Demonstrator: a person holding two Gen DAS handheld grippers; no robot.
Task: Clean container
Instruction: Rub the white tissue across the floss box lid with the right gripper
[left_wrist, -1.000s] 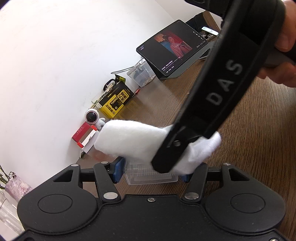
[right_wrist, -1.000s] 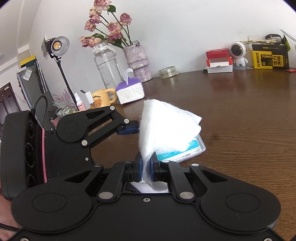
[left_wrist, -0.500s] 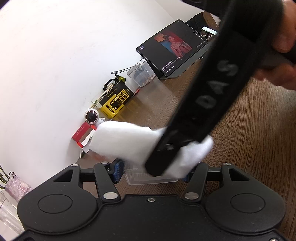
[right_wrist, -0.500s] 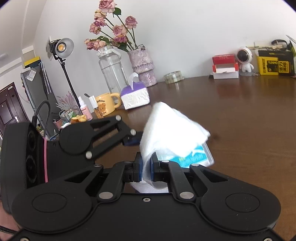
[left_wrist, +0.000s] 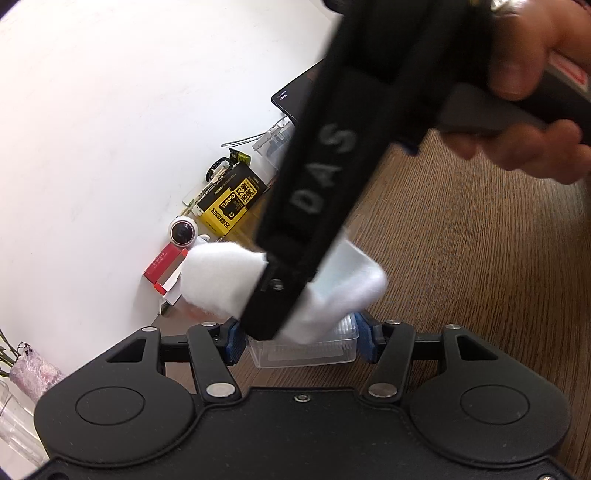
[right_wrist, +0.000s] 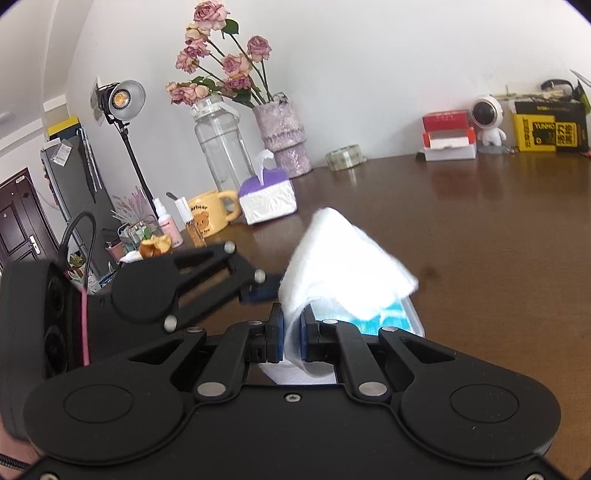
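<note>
A small clear plastic container (left_wrist: 306, 356) with a blue label (right_wrist: 395, 319) is held just above the brown table, my left gripper (left_wrist: 299, 341) shut on its two ends with blue pads. My right gripper (right_wrist: 291, 339) is shut on a white wipe (right_wrist: 343, 266), which drapes over the container's top. In the left wrist view the right gripper's black arm (left_wrist: 325, 173) crosses the picture, with the wipe (left_wrist: 218, 280) bunched at its tip and a hand (left_wrist: 524, 51) on its handle. The wipe hides most of the container's top. My left gripper's fingers (right_wrist: 260, 291) show beside the wipe.
Along the wall stand a vase of roses (right_wrist: 282, 136), a clear water bottle (right_wrist: 221, 147), a tissue box (right_wrist: 267, 197), a yellow mug (right_wrist: 207, 218), a tape roll (right_wrist: 343, 157), a red and white box (right_wrist: 448, 134), an astronaut figure (right_wrist: 487, 118) and a yellow-black box (right_wrist: 550, 127). A tablet (left_wrist: 295, 96) stands further along.
The right gripper has slid the wipe a little across the container's top and now sits closer to the left camera. The left gripper has kept the container still.
</note>
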